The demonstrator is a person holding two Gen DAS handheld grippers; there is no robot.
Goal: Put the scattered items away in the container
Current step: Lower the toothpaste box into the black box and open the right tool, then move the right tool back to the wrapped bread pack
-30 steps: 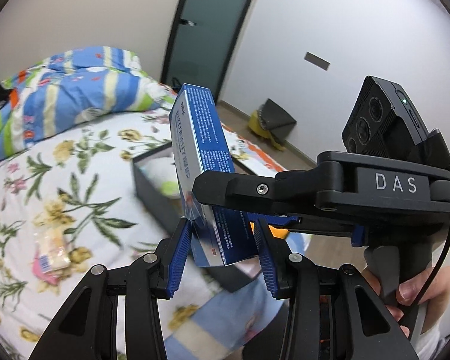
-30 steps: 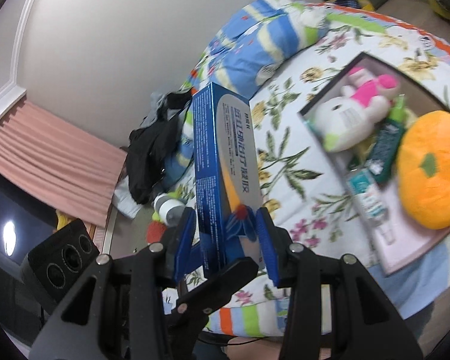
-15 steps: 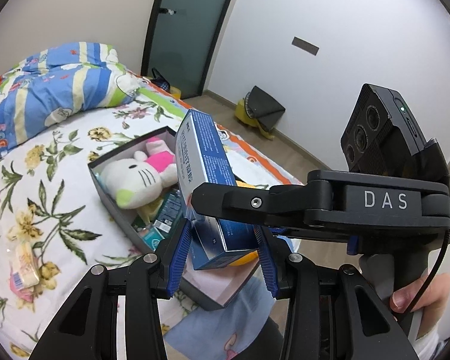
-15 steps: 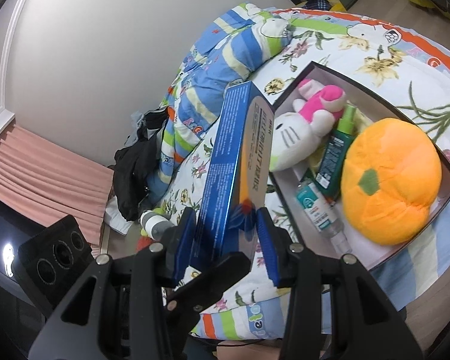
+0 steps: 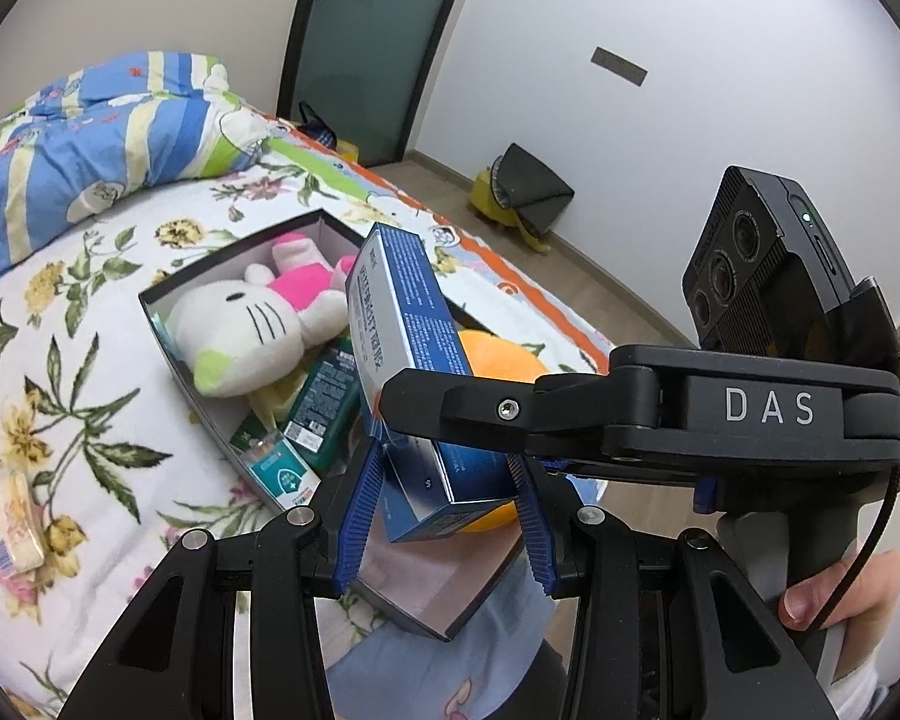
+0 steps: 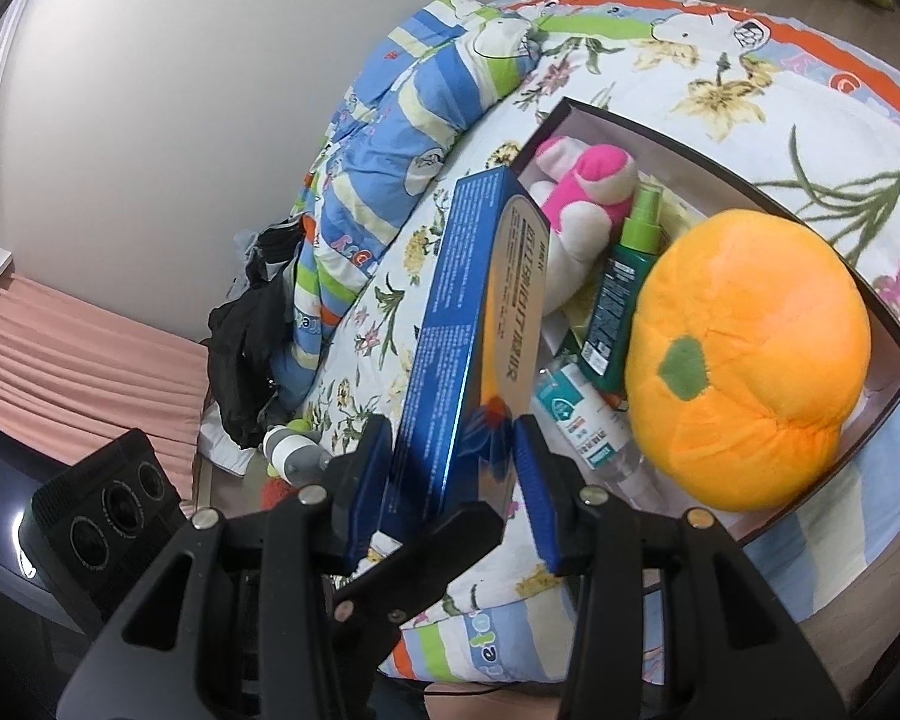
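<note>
Moved since a second ago: blue carton (image 5: 411, 372), formerly upright over bare bedspread, now tilted above the open box (image 5: 168, 291). Left gripper (image 5: 444, 516): pads spread, bracketing the carton's lower end; contact cannot be told. Right gripper (image 6: 447, 480): fingers closed on the carton's base. Box contents: white cat plush (image 5: 252, 330) at 10 o'clock, orange pumpkin plush (image 6: 744, 354) at 3 o'clock, green spray bottle (image 6: 621, 282) between. Wrapped snack (image 5: 15, 516) on bedspread (image 5: 90, 420), 9 o'clock.

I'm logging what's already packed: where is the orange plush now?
The orange plush lies inside the box, at its near right end in the right wrist view, beside the green spray bottle.
</note>
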